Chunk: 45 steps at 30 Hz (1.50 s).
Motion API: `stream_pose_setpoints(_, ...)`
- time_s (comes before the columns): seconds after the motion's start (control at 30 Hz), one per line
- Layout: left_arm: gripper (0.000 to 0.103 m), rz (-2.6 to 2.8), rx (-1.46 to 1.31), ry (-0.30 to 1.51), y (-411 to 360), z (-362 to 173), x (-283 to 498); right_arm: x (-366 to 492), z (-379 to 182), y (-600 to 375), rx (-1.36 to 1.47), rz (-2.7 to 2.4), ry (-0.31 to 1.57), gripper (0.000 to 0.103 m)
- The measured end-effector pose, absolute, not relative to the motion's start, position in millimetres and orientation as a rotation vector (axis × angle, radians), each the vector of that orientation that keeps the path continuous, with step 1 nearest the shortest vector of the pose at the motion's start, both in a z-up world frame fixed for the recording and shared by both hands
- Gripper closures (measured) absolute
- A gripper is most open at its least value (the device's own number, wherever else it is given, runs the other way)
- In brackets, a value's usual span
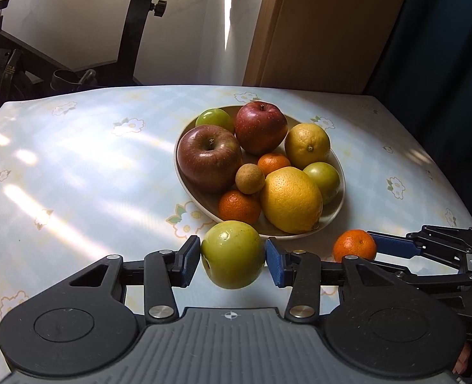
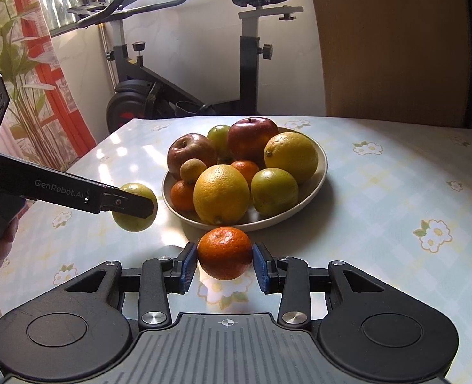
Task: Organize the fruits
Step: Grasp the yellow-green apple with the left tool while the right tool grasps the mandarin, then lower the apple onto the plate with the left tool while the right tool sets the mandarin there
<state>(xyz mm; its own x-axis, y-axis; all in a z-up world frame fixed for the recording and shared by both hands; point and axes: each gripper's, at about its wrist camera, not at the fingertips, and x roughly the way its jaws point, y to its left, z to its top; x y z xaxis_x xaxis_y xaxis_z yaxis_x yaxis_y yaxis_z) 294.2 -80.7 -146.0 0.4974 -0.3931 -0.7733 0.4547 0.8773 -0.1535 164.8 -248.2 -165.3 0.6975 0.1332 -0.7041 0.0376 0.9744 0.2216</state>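
Both fruits are gripped just short of the bowl [image 2: 322, 163] above the desk [image 1: 76, 166]: left gripper [image 1: 232, 256] jaws clamp the green fruit [image 1: 232, 254], right gripper [image 2: 224, 264] jaws clamp the mandarin [image 2: 224, 252]; next, in my judgement, carry each over the rim and release.

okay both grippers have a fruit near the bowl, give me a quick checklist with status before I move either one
1. Left gripper pads pressing both sides of the green fruit: ok.
2. Right gripper pads pressing both sides of the tangerine: ok.
3. Green fruit lifted off the table: ok, the right wrist view shows it in the air.
4. Tangerine lifted off the table: cannot tell.
5. Open spot in the bowl for more fruit: not ok, it looks full, so anything added would sit on top.
6. The two grippers apart from each other: ok, a gap shows between them.
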Motion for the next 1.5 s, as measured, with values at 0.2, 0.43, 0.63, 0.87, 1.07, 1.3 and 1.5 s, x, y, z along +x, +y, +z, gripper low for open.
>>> stream_pose_setpoints(0.2, 0.056, -0.534, 0.039, 0.872, -85, -125, 303, 182, -155, -254, 0.175, 0.056, 0.778, 0.068)
stream_pose_setpoints(0.43, 0.056, -0.558, 0.058, 0.833, -113, -108, 332, 216, -146, -267, 0.145, 0.055, 0.736, 0.068)
stream_pose_setpoints(0.63, 0.056, -0.570, 0.031, 0.878, -130, -115, 365, 239, -153, -272, 0.134, 0.065, 0.744, 0.068)
stream_pose_setpoints(0.87, 0.056, -0.579, 0.059, 0.901, -135, -122, 373, 245, -160, -270, 0.144, 0.071, 0.748, 0.068)
stream_pose_setpoints(1.07, 0.056, -0.586, 0.058, 0.919, -137, -126, 377, 245, -161, -270, 0.153, 0.062, 0.748, 0.068)
stream_pose_setpoints(1.3, 0.056, -0.582, 0.056, 0.936, -140, -127, 379, 247, -161, -269, 0.155, 0.057, 0.755, 0.067)
stream_pose_setpoints(1.5, 0.056, -0.593, 0.052, 0.915, -140, -119, 377, 245, -157, -268, 0.141, 0.050, 0.760, 0.067)
